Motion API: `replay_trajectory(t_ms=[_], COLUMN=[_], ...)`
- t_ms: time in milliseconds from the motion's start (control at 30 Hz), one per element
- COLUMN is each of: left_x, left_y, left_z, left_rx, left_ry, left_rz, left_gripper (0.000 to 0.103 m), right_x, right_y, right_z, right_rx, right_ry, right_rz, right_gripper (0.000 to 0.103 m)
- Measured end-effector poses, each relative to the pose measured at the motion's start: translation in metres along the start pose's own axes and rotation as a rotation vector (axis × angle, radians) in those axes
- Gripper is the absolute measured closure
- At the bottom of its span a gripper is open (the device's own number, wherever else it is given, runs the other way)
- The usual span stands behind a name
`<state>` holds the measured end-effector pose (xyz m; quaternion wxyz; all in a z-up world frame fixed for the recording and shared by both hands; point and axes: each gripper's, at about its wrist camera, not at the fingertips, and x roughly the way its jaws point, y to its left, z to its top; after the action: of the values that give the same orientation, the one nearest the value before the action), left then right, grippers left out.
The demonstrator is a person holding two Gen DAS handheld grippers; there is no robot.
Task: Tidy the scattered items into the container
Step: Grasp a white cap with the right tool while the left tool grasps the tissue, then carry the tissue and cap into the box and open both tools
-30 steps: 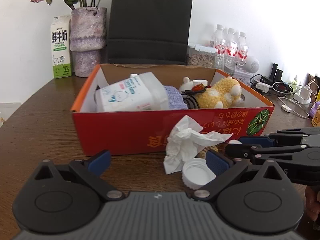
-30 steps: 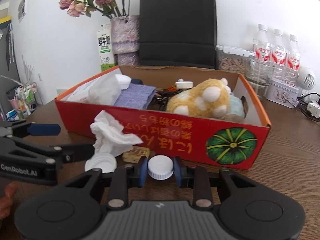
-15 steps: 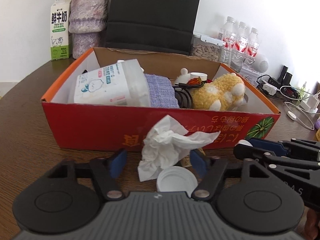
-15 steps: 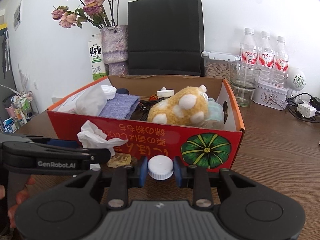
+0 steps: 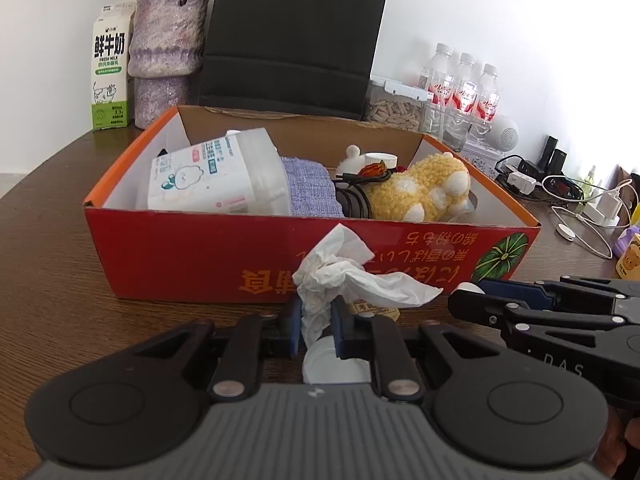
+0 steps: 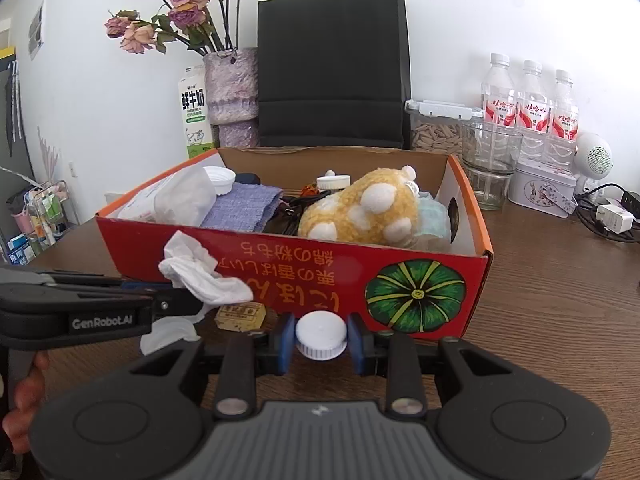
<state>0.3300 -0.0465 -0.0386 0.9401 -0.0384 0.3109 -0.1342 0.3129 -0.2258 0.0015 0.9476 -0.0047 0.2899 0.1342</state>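
Observation:
A red cardboard box (image 5: 192,256) holds a wipes tub, a purple cloth, cables and a yellow plush toy (image 5: 420,192). My left gripper (image 5: 316,332) is shut on a crumpled white tissue (image 5: 340,276) in front of the box's near wall. A white upturned lid (image 5: 332,368) lies on the table under it. A small yellow packet (image 6: 240,316) lies beside the tissue (image 6: 196,272). My right gripper (image 6: 320,340) is shut on a white bottle cap (image 6: 320,336) near the box (image 6: 420,292), below its pumpkin picture.
Behind the box stand a black paper bag (image 6: 332,68), a vase of dried roses (image 6: 232,88), a milk carton (image 5: 110,64), several water bottles (image 6: 528,96), a seed jar and a glass bowl. Chargers and cables (image 5: 560,192) lie at the right.
My left gripper has closed from wide open onto the tissue and lifted slightly. My right gripper keeps its hold on the cap and has risen and drawn back a little.

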Motion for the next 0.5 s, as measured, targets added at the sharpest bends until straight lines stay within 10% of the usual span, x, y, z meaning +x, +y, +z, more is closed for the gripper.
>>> replay_trajectory(t_ms=[500], left_x=[-0.063], left_y=[0.003], left_z=[0.023], left_rx=[0.047], left_ry=[-0.223], left_rz=[0.046], left_gripper=[0.087], right_x=[-0.032], right_y=[0.007], right_z=[0.026], right_rx=[-0.018], right_ry=[-0.129], right_rz=[0.022], right_gripper=[0.076])
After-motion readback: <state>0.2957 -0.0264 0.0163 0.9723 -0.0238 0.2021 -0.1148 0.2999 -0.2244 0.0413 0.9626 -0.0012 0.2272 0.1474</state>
